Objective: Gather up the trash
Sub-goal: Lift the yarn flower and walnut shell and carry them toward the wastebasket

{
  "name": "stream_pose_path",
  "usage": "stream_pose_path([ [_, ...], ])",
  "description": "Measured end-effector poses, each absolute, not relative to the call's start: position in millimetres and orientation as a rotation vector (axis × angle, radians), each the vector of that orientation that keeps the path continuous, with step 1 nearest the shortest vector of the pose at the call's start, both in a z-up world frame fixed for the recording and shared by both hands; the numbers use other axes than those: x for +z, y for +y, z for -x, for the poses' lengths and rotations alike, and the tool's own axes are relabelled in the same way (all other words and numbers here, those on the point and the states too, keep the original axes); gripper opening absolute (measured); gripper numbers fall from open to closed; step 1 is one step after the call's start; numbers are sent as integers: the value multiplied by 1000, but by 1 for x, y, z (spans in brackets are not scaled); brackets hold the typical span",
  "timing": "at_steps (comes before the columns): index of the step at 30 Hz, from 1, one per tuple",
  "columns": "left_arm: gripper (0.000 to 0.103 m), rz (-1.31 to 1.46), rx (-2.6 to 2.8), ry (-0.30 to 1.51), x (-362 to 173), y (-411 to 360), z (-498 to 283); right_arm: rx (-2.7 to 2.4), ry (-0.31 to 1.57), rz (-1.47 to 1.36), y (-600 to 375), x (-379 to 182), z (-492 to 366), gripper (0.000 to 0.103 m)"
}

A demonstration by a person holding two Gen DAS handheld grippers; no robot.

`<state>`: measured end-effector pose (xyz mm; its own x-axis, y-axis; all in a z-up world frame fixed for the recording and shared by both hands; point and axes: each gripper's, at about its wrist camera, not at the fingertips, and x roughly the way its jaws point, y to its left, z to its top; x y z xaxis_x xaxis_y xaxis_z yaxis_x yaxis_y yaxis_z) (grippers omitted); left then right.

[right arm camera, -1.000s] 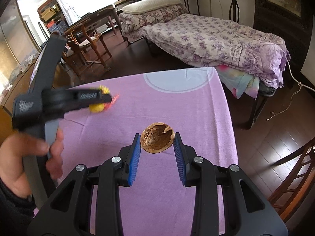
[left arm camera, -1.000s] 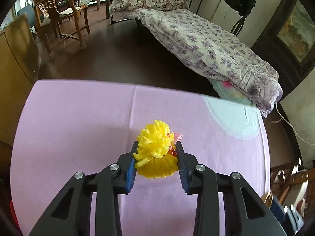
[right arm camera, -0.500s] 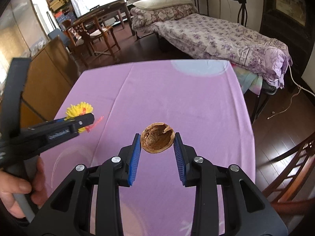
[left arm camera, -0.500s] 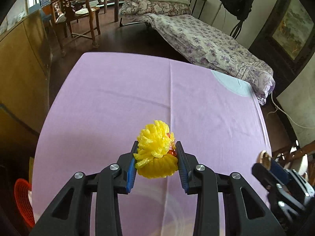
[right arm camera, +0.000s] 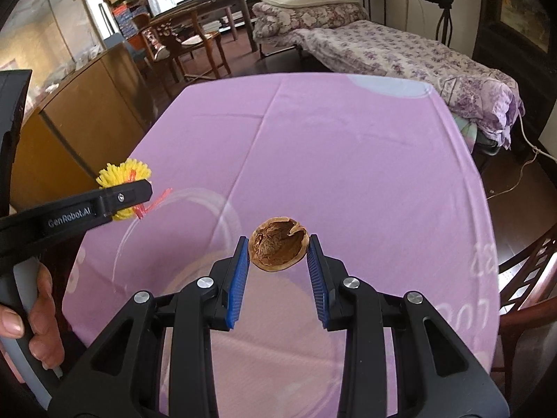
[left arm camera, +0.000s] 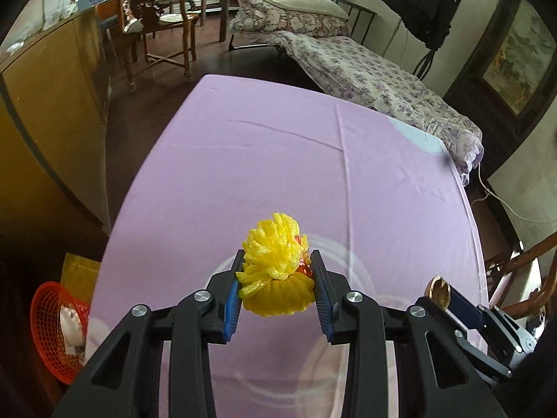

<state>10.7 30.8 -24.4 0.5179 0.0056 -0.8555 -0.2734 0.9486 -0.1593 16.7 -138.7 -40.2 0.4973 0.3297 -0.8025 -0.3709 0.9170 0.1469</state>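
My left gripper (left arm camera: 276,271) is shut on a wad of yellow foam fruit netting (left arm camera: 275,268) with a bit of red wrapper in it, held above the pink tablecloth (left arm camera: 296,160). The right gripper (right arm camera: 277,254) is shut on a brown walnut half shell (right arm camera: 278,248), hollow side up, also above the cloth. In the right wrist view the left gripper (right arm camera: 122,193) with its yellow netting (right arm camera: 118,177) hangs over the table's left edge, a hand (right arm camera: 41,317) on its handle. The right gripper's tip with the walnut shell (left arm camera: 439,292) shows at the lower right of the left wrist view.
A red mesh basket (left arm camera: 52,327) with some rubbish stands on the floor left of the table. A wooden cabinet (left arm camera: 45,132) lines the left side. A bed (left arm camera: 365,73) and wooden chairs (left arm camera: 153,35) stand beyond the table; another chair (right arm camera: 532,278) is at the right.
Both grippers have pulled back and leftward over the table, each keeping its load. The red basket on the floor has come into the left wrist view.
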Motion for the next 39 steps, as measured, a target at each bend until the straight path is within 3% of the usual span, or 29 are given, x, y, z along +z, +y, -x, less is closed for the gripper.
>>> stream_pose_path([
  [39,36,416,147,977,-14,87,60,525,948,134,-82,-24,40,34],
])
